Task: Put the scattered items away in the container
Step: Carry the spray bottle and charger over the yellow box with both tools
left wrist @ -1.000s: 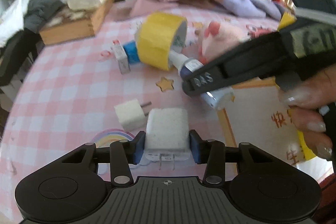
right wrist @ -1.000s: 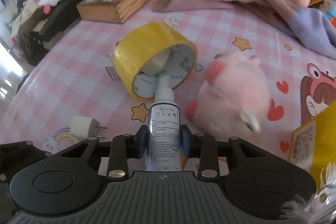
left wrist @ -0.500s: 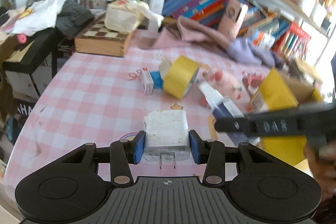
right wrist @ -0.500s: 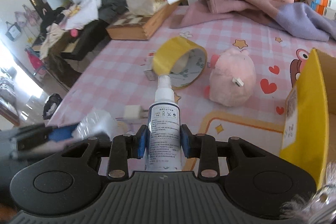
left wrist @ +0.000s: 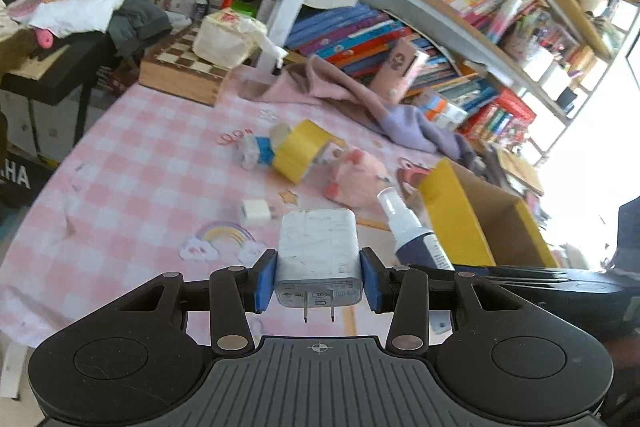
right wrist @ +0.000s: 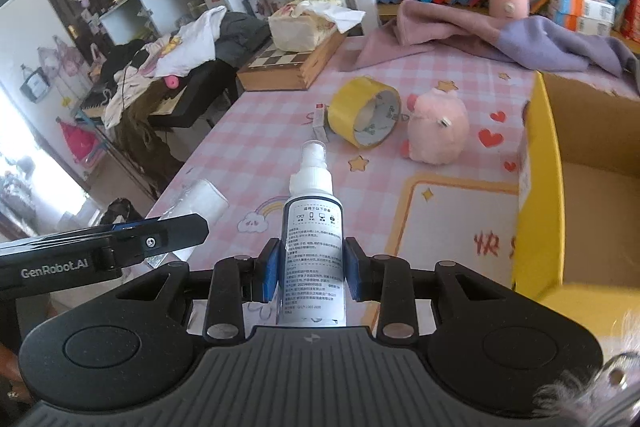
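Above the pink checked worktop (left wrist: 132, 183), both tongs have risen since a second ago, each keeping its load. The left tongs (left wrist: 317, 281) clamp a white rectangular wall charger (left wrist: 316, 253), prongs toward the camera; earlier it hung low beside a small white cube plug (left wrist: 256, 211), which now lies well below on the cloth. The right tongs (right wrist: 309, 269) clamp a dark-bodied spray bottle with a white nozzle (right wrist: 314, 231), whose tip earlier nearly touched the yellow roll of tape (right wrist: 366, 111); that roll now sits far beyond the nozzle.

Taking the open yellow-sided cardboard box (right wrist: 580, 163) as landmark: one pink plush pig (right wrist: 438, 137) sits just left of it, the single tape roll left of the pig, and a small white-and-blue packet (left wrist: 256, 153) beyond the roll. The bottle hangs left of the box's near wall, the charger further left again. A pink and lilac cloth (right wrist: 480, 35) lies behind the box, and one wooden chessboard case (right wrist: 288, 65) carrying a tissue pack stands at the far left corner. The left tongs' black arm crosses the right camera's lower left.
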The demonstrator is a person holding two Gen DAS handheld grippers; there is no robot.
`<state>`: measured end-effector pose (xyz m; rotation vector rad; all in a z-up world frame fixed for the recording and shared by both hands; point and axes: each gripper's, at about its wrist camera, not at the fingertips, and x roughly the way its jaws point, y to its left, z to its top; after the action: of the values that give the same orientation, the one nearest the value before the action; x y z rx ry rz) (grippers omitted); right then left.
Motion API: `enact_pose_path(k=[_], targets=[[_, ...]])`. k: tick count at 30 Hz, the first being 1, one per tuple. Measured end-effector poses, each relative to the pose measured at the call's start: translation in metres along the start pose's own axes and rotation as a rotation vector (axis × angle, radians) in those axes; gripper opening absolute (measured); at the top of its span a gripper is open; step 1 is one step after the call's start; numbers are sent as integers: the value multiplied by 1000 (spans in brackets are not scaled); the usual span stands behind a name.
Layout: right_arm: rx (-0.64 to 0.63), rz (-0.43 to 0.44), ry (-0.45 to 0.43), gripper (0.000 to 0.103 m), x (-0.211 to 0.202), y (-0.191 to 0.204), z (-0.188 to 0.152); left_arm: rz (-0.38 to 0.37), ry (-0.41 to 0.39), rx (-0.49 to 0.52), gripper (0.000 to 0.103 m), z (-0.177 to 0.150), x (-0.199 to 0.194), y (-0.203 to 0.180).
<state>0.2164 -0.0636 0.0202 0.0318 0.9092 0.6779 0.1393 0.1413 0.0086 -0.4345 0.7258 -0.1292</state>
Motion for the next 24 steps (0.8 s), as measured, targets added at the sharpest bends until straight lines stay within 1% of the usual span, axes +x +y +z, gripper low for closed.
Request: enact_pose_path(k=[2, 7, 12, 14, 19, 24], targets=[[13, -7, -3, 31, -7, 2, -8, -21, 5, -8, 42, -6, -9, 1], [-12, -27, 14, 31, -26, 14, -33, -63, 20, -22, 42, -28, -31, -1], [40, -22, 29, 31, -39, 27, -67, -117, 56, -47, 42, -51, -39, -7], [46, -27, 35, 31, -45, 30, -76, -131, 58, -46, 42, -56, -41, -9], [70, -71, 24, 31, -63, 26, -91, -175, 56, -45, 42, -63, -43, -19], [120, -138, -10, 31, -86, 11, -105, -243, 92, 6, 42, -65, -30, -42]])
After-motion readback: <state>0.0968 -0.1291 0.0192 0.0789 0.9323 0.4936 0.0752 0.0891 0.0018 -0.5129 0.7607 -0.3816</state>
